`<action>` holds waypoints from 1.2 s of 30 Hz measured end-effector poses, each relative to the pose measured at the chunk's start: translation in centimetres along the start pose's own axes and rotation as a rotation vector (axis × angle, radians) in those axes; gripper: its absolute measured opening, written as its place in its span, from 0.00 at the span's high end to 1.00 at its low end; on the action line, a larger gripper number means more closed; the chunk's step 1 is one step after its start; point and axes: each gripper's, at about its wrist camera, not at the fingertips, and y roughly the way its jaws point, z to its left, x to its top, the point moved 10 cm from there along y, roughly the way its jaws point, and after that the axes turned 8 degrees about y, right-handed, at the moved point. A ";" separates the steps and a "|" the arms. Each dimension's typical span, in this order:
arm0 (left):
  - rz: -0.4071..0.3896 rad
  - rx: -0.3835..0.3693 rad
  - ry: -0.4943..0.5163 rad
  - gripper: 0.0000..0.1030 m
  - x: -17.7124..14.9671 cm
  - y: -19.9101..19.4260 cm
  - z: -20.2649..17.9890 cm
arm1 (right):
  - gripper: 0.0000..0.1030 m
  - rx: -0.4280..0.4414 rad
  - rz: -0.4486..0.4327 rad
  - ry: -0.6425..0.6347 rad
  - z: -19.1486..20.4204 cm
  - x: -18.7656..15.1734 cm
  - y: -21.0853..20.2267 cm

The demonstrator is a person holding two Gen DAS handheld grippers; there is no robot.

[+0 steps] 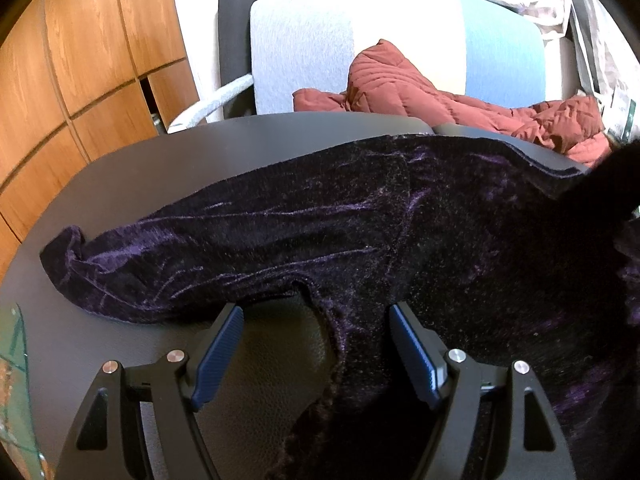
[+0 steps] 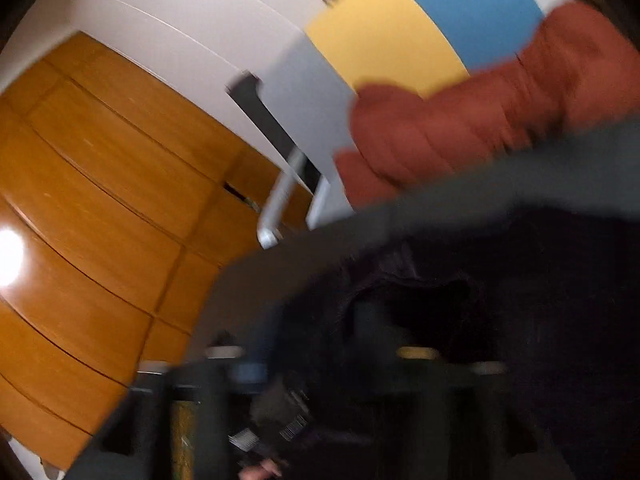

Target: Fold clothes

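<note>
A dark purple velvet garment (image 1: 360, 232) lies spread on the black round table (image 1: 120, 184), one sleeve stretched to the left. My left gripper (image 1: 316, 316) is open just above the table, its blue pads (image 1: 218, 356) on either side of a hanging fold of the velvet near the armpit seam. The right wrist view is tilted and heavily blurred; the same garment (image 2: 460, 320) fills its lower right. My right gripper (image 2: 320, 360) is only a dark smear under the cloth, and its jaws cannot be made out.
A rust-red quilted jacket (image 1: 400, 80) lies on a sofa with grey, cream and blue cushions (image 1: 304, 48) behind the table. Wooden cabinets (image 1: 80, 60) stand at the left. A glass edge (image 1: 12, 360) shows at the lower left.
</note>
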 end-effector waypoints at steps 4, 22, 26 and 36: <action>0.015 -0.060 -0.045 0.25 -0.2 0.3 0.3 | 0.31 0.085 0.013 0.010 -3.1 -4.2 -2.3; -0.013 -0.558 -0.006 0.26 7.0 -3.8 -15.0 | 0.56 -0.513 -0.144 -0.313 -15.8 -7.1 -5.5; 0.066 -0.567 -0.009 0.26 7.1 -1.2 -17.4 | 0.55 -0.487 -0.150 -0.301 -16.0 -7.1 -6.1; 0.083 -0.633 0.171 0.93 6.8 -2.3 -21.2 | 0.55 -0.465 -0.155 -0.290 -16.1 -7.3 -6.4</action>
